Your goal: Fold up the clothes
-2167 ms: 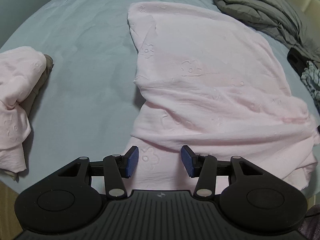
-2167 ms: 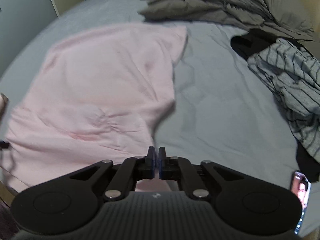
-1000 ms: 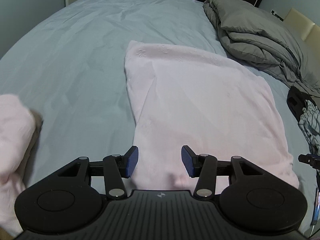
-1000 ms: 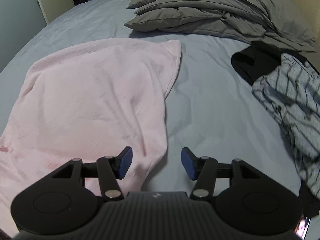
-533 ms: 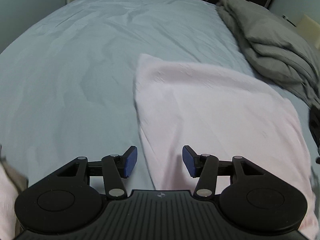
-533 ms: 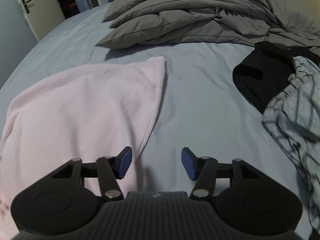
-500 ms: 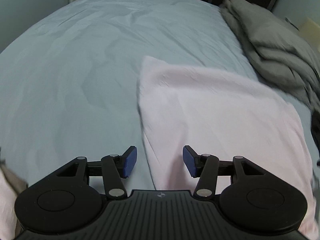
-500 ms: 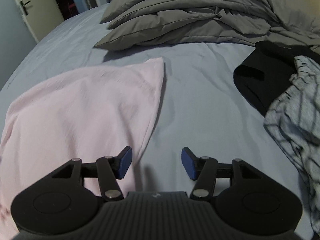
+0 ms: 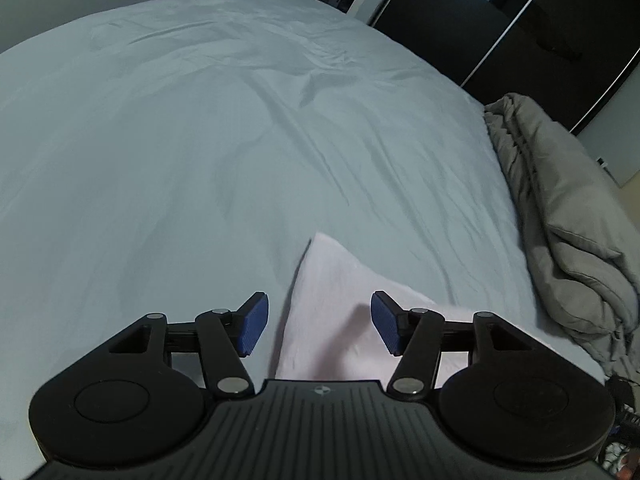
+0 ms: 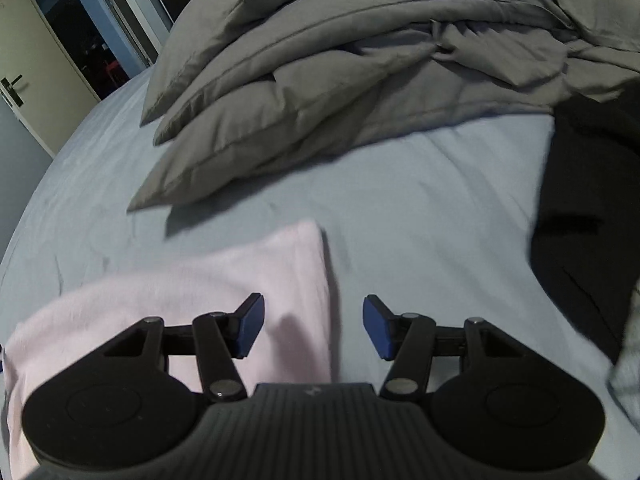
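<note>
Pink garment (image 9: 340, 312) looks soft, limp (will sag). I'd pinch far corners. Left gripper (image 9: 316, 328) opening, empty; right gripper (image 10: 312, 326) half-open, empty.

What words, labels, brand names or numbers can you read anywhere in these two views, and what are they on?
No readable text in either view.
Small pale emblem on the black body of the left tongs: a logo mark, too small to read.
A similar emblem on the body of the right tongs: blurred, unreadable.
The pink garment, grey duvet, black garment and bed sheet show no lettering.
</note>
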